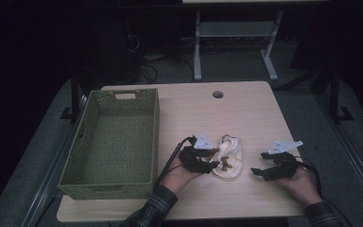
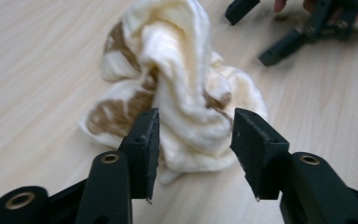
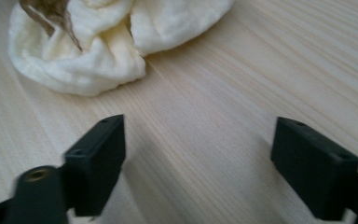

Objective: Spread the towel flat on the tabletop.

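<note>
1. High view: the crumpled cream cloth (image 1: 228, 161) lies on the table (image 1: 246, 113) between my left gripper (image 1: 213, 157) and right gripper (image 1: 257, 163), right of the green basket (image 1: 113, 142).
2. Left gripper view: my jaws stand apart, flanking the cloth (image 2: 182, 93), not clamping it.
3. Right gripper view: my jaws gape wide over bare wood, the cloth (image 3: 98, 42) near, untouched.

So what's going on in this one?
A person at a wooden table works a gripper in each hand. The left gripper is open around a crumpled cream cloth with brown patches. The right gripper is open over bare wood beside it. A green basket stands empty at the left.
</note>
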Motion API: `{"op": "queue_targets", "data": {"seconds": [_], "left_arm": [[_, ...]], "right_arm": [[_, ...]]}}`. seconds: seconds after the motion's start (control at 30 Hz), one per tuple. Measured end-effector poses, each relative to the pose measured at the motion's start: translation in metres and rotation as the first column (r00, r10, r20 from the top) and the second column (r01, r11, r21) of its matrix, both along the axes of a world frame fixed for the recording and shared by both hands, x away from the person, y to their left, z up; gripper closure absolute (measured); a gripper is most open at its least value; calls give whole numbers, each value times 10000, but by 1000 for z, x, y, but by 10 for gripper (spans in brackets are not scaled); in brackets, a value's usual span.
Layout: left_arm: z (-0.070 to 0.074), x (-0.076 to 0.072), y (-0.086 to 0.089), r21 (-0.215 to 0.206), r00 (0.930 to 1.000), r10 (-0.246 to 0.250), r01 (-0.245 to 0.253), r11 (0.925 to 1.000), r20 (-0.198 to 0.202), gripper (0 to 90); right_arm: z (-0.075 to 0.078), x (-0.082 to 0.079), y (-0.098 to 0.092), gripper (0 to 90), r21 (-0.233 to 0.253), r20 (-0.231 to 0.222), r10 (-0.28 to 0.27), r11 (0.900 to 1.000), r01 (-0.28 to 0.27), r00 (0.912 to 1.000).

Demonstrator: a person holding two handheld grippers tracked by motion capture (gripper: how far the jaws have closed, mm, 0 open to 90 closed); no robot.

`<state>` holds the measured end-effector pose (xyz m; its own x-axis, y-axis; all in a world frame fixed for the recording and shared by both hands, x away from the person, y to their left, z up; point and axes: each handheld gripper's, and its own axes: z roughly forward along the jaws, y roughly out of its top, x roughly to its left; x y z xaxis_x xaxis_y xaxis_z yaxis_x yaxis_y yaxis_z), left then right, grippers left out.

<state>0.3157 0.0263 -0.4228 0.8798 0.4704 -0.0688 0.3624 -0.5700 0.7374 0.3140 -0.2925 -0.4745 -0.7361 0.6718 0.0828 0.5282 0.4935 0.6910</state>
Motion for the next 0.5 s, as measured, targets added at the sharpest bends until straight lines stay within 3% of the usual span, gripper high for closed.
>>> {"op": "queue_targets", "data": {"seconds": [0.07,0.27,0.37,0.5], "left_arm": [[-2,-6,-2,86,10000,5,-5,10000,47,534],[-5,-18,-14,186,9985,-540,539,9984,63,607],[-6,-20,-19,53,9982,-591,592,9982,-37,609],[-13,-22,-31,206,9951,-985,987,9949,-108,598]], "right_arm": [[1,0,1,256,103,-26,59,9999,-59,10000],[9,0,6,463,626,54,601,9962,-603,9982],[11,3,9,521,762,66,707,9946,-710,9975],[15,8,12,565,1112,109,830,9903,-837,9965]]}}
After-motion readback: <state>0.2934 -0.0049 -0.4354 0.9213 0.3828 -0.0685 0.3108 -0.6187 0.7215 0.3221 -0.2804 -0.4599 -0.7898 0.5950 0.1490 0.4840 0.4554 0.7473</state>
